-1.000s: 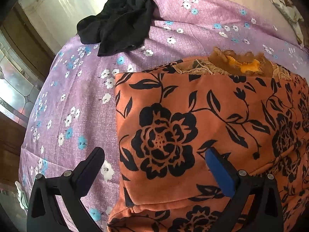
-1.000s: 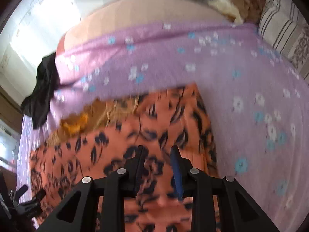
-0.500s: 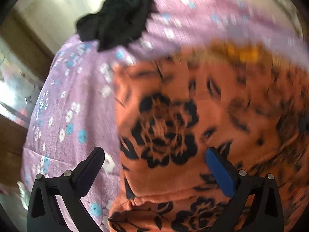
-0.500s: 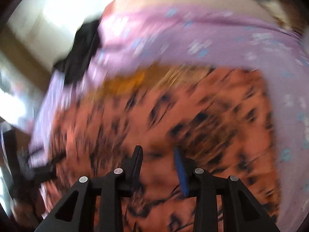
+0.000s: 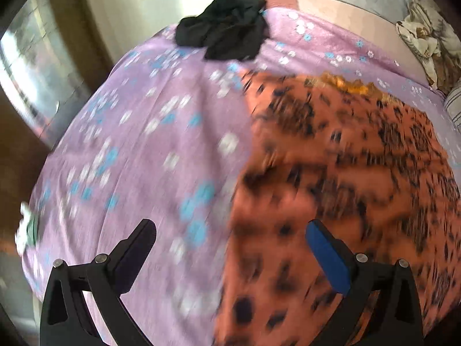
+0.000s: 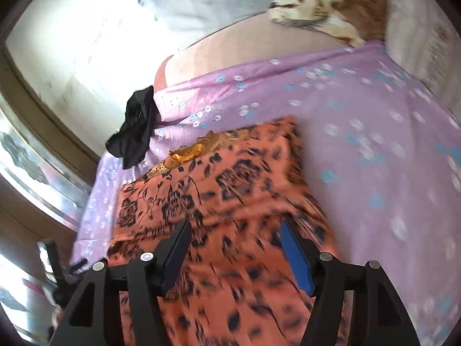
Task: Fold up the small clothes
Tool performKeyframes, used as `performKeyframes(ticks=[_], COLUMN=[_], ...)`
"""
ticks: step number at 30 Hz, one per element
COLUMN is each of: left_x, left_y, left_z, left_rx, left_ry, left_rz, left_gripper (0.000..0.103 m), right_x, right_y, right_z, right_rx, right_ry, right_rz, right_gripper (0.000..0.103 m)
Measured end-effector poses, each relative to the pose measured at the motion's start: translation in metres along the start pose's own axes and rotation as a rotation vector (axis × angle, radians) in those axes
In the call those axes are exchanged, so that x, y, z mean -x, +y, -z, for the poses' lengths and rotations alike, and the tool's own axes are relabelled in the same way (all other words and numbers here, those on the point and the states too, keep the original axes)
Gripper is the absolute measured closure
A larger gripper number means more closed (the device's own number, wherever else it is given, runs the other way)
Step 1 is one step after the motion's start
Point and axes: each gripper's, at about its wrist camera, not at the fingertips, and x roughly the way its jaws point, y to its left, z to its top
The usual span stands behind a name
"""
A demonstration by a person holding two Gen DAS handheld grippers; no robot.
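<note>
Left wrist view: left tool spread wide, nothing between its fingers; it hangs over the bed where the purple flowered sheet meets the left edge of the orange garment. Garment is orange with a black floral print and lies flat on the sheet, filling the right half of this view. Its long axis runs from near the camera toward the far side of the bed; the far end shows a yellow-brown lace trim. Much of the frame is motion-blurred. A crumpled black cloth sits at the far edge of the bed, apart from the garment.

Right wrist view: right tool spread, empty, above the near part of the garment. Same lengthwise lie; trim at the far end, black cloth beyond it to the left. Sheet bare to the right.
</note>
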Motion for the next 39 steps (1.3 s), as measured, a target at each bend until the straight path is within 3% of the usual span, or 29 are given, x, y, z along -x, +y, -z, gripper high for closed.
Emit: performKeyframes(ticks=[7,12,13,15,17,19,22,25,28,33,35,36,37,39], left_x=[0.029,0.038,0.038,0.036,0.034,0.033,0.036,0.033,0.032,0.028,0.028,0.029,0.03,0.035], left_y=[0.034,0.035,0.032,0.028,0.025,0.023,0.026,0.036,0.039,0.022,0.017,0.016,0.015,0.017], left_z=[0.055,0.091,0.094,0.102,0.106,0.112,0.119,0.127,0.131,0.13,0.13,0.13,0.13,0.126], left_rx=[0.108,0.113,0.112,0.109,0.107,0.105,0.116,0.17,0.204,0.104,0.078,0.061,0.054,0.061], left_ry=[0.046,0.106,0.116,0.145,0.169,0.185,0.188,0.244,0.267,0.257,0.246,0.233,0.224,0.2], left_rz=[0.136,0.188,0.19,0.202,0.233,0.252,0.248,0.286,0.309,0.262,0.242,0.223,0.208,0.212], left_gripper=[0.0,0.0,0.003,0.021,0.048,0.054,0.053,0.031,0.029,0.026,0.027,0.031,0.044,0.069], right_x=[0.064,0.064,0.06,0.048,0.036,0.02,0.016,0.011,0.01,0.008,0.008,0.007,0.005,0.003], right_y=[-0.081,-0.119,-0.124,-0.133,-0.139,-0.142,-0.143,-0.132,-0.125,-0.122,-0.118,-0.115,-0.11,-0.103], right_z=[0.055,0.099,0.105,0.115,0.121,0.129,0.134,0.14,0.147,0.154,0.156,0.155,0.156,0.154], right_rx=[-0.116,-0.217,-0.239,-0.289,-0.318,-0.325,-0.326,-0.276,-0.22,-0.217,-0.193,-0.172,-0.148,-0.118], right_ry=[0.094,0.166,0.172,0.171,0.171,0.191,0.171,0.249,0.268,0.264,0.276,0.281,0.296,0.304], right_rz=[-0.022,-0.124,-0.148,-0.187,-0.219,-0.23,-0.267,-0.314,-0.28,-0.282,-0.274,-0.255,-0.23,-0.211], right_gripper=[0.035,0.036,0.036,0.036,0.036,0.035,0.042,0.056,0.057,0.057,0.068,0.081,0.091,0.094])
